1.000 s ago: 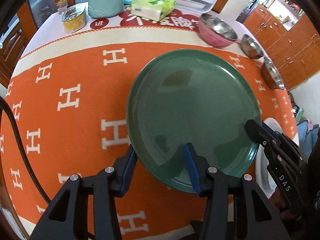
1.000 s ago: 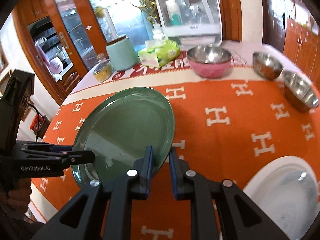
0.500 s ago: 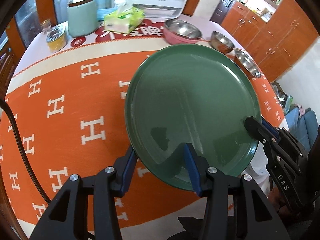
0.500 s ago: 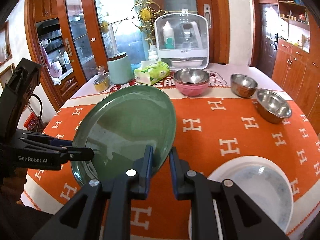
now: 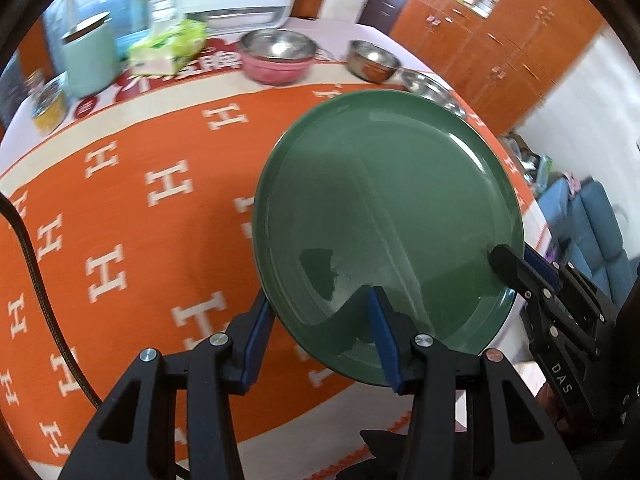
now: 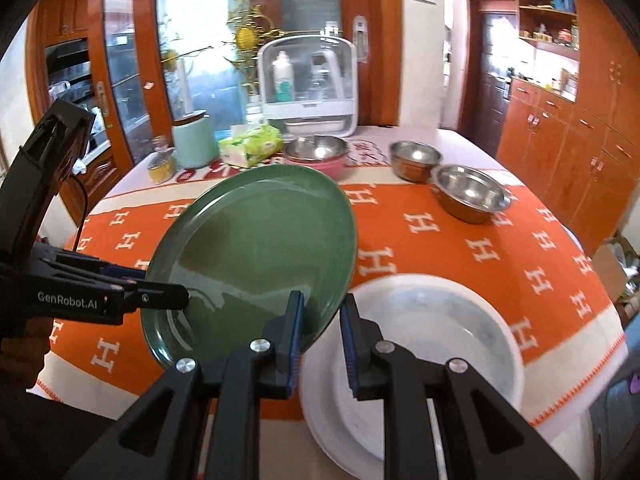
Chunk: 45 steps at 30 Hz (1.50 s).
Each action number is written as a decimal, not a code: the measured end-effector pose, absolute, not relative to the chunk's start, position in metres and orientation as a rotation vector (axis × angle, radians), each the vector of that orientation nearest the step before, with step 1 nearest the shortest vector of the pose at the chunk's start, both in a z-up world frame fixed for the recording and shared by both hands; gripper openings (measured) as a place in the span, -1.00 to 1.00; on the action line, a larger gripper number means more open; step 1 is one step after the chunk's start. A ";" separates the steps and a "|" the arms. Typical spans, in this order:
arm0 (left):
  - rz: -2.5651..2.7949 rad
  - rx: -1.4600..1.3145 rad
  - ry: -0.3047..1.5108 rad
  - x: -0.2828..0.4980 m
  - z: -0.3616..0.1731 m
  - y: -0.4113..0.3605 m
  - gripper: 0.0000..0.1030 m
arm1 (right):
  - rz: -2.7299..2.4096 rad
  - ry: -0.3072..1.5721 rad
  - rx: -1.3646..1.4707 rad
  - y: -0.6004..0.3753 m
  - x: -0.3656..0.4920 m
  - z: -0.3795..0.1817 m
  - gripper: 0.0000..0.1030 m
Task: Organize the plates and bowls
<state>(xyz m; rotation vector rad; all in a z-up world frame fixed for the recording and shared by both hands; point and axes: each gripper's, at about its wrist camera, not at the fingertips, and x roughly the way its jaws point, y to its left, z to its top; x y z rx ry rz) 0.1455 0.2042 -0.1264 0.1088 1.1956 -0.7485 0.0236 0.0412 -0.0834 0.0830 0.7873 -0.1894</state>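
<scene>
Green plate (image 5: 384, 216) is up off the tabletop (image 5: 120, 200) now and has swung over toward the white plate (image 6: 420, 344) since a second ago. Left gripper (image 5: 320, 332) and right gripper (image 6: 322, 340) each pinch its rim between their fingers. Looks like it's about to get stacked on the white one.
</scene>
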 end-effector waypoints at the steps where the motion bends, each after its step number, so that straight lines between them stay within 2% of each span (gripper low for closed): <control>1: -0.761 0.117 1.194 0.144 -0.126 0.200 -0.12 | -0.204 0.786 0.085 0.038 0.019 -0.083 -0.64; 21: -0.982 0.296 1.190 0.095 -0.125 0.096 -0.12 | -0.451 0.826 0.178 -0.020 -0.052 -0.086 -0.61; 45: -0.858 0.352 1.318 0.088 -0.159 0.046 -0.12 | -0.343 1.049 0.199 -0.070 -0.042 -0.136 -0.46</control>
